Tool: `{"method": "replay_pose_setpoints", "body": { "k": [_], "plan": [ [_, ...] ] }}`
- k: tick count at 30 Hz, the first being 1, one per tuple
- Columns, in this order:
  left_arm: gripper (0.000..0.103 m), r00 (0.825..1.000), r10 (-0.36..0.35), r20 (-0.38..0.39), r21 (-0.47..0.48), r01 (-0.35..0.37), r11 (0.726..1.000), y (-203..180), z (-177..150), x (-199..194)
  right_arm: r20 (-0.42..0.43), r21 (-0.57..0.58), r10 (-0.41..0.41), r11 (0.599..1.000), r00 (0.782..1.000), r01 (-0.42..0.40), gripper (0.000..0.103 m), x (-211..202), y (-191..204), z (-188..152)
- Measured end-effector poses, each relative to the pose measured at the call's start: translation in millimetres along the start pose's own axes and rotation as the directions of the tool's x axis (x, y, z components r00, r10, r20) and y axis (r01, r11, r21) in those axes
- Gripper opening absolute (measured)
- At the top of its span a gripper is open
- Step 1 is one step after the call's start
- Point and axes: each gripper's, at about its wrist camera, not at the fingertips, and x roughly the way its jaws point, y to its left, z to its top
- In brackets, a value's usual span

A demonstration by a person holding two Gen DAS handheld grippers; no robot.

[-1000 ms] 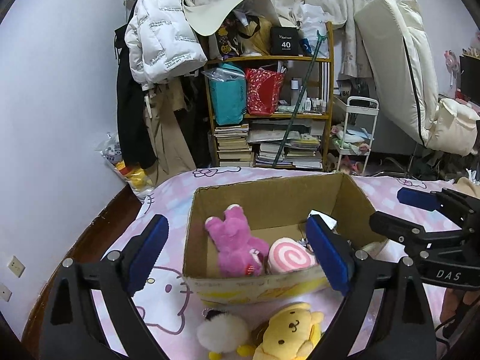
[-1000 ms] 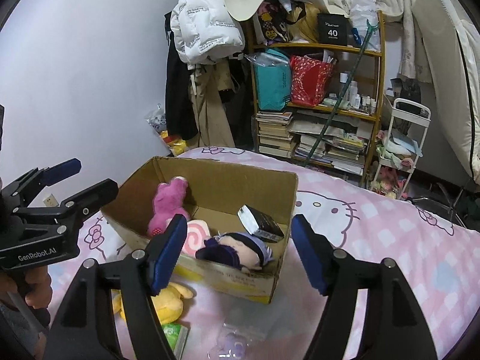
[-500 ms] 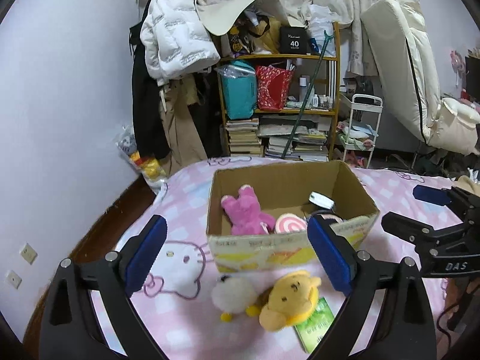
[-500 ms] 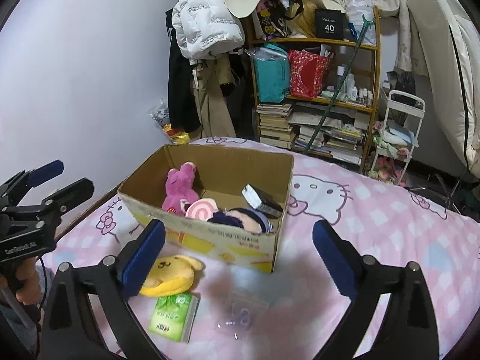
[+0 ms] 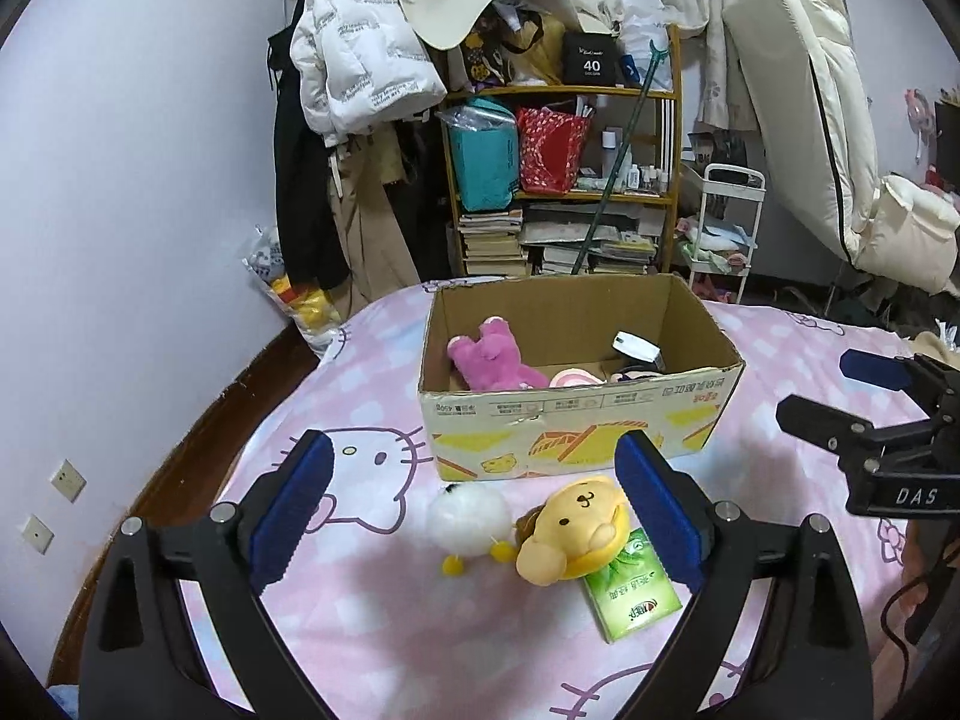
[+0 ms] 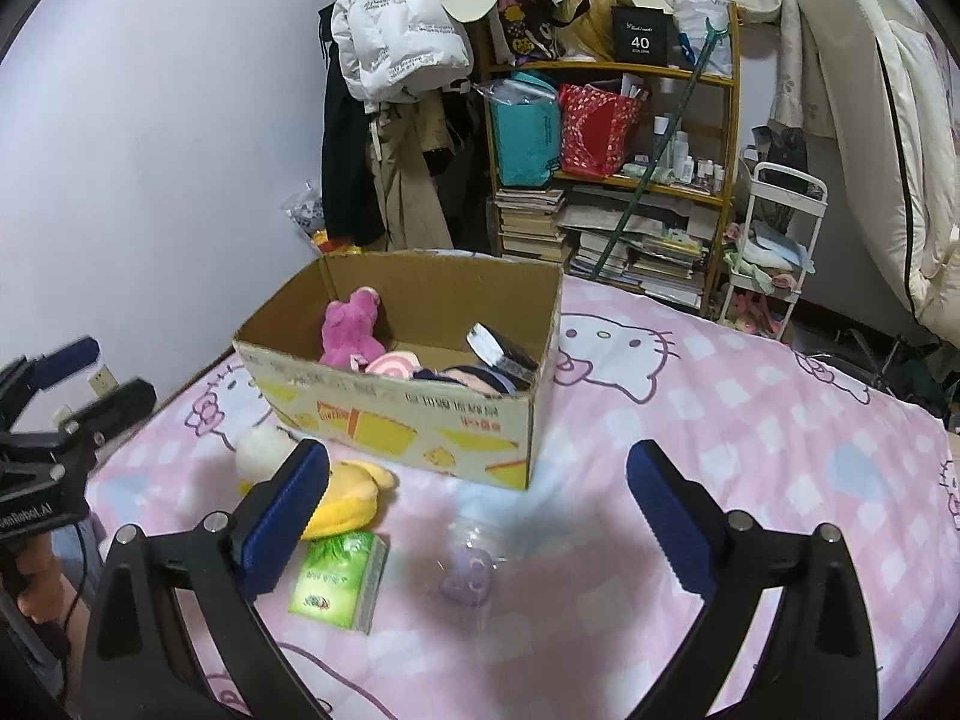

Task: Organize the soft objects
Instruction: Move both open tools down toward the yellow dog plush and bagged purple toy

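A cardboard box [image 5: 576, 426] [image 6: 420, 426] stands on the pink bed and holds a pink plush [image 5: 489, 354] [image 6: 351, 330], a swirl-patterned plush [image 6: 390, 365] and a dark-haired doll [image 6: 474, 377]. In front of it lie a white fluffy plush [image 5: 471, 519] [image 6: 264, 447], a yellow dog plush [image 5: 573, 528] [image 6: 345, 495], a green tissue pack [image 5: 630, 591] [image 6: 336, 579] and a clear bag with a purple toy [image 6: 471, 570]. My left gripper [image 5: 474, 516] is open above the white and yellow plushes. My right gripper [image 6: 480, 519] is open above the clear bag.
A cluttered bookshelf [image 5: 558, 180] and hanging coats [image 5: 348, 120] stand beyond the bed. A white cart [image 5: 723, 228] and a cream mattress [image 5: 828, 138] are at the right. The bed's left edge drops to a wood floor [image 5: 198, 444].
Both grippers have pulled back and up from the box. The plushes, tissue pack and clear bag in front of the box have come into view. Both stay open.
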Motion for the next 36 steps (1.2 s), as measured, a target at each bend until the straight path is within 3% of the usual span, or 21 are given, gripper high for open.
{"method": "replay_pose_setpoints", "body": {
  "k": [17,36],
  "plan": [
    [0.094,0.998,0.005,-0.070,0.039,-0.002,0.999,-16,-8,28,-0.039,0.008,-0.009,1.000,0.999,0.010,0.103,16,-3,-12],
    [0.094,0.983,-0.039,-0.180,0.032,0.046,0.998,-27,-17,68,-0.160,-0.033,-0.027,0.999,0.987,0.022,0.103,55,4,-30]
  ]
}}
